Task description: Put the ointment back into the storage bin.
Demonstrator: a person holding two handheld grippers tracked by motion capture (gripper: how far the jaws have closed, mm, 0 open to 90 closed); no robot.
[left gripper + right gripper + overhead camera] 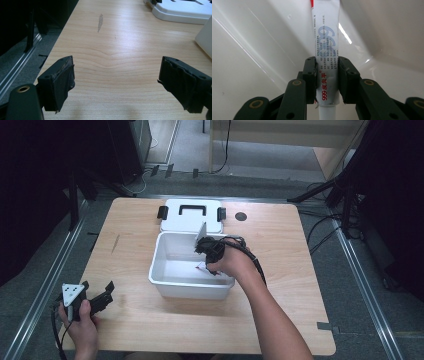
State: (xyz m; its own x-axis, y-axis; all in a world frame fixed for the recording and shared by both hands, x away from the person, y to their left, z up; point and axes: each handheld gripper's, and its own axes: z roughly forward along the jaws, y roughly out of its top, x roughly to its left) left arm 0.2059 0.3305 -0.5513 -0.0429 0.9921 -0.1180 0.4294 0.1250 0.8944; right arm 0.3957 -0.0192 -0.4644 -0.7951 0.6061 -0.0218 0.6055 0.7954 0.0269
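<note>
- We see the right gripper (327, 82) clamped on an ointment tube (325, 50) inside the white bin (165, 282).
- Left gripper (116, 82) gapes wide, holding nothing, near the tabletop's (300, 270) front-left corner.

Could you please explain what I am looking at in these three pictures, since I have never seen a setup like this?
A person at a wooden table holds a hand-operated two-jaw gripper in each hand. The high view looks down from above; the other two views come from cameras riding on the grippers. On the table stand a white bin and its lid behind it. The right gripper reaches into the bin, shut on a white tube with printed lettering. The left gripper rests open above bare table.
</note>
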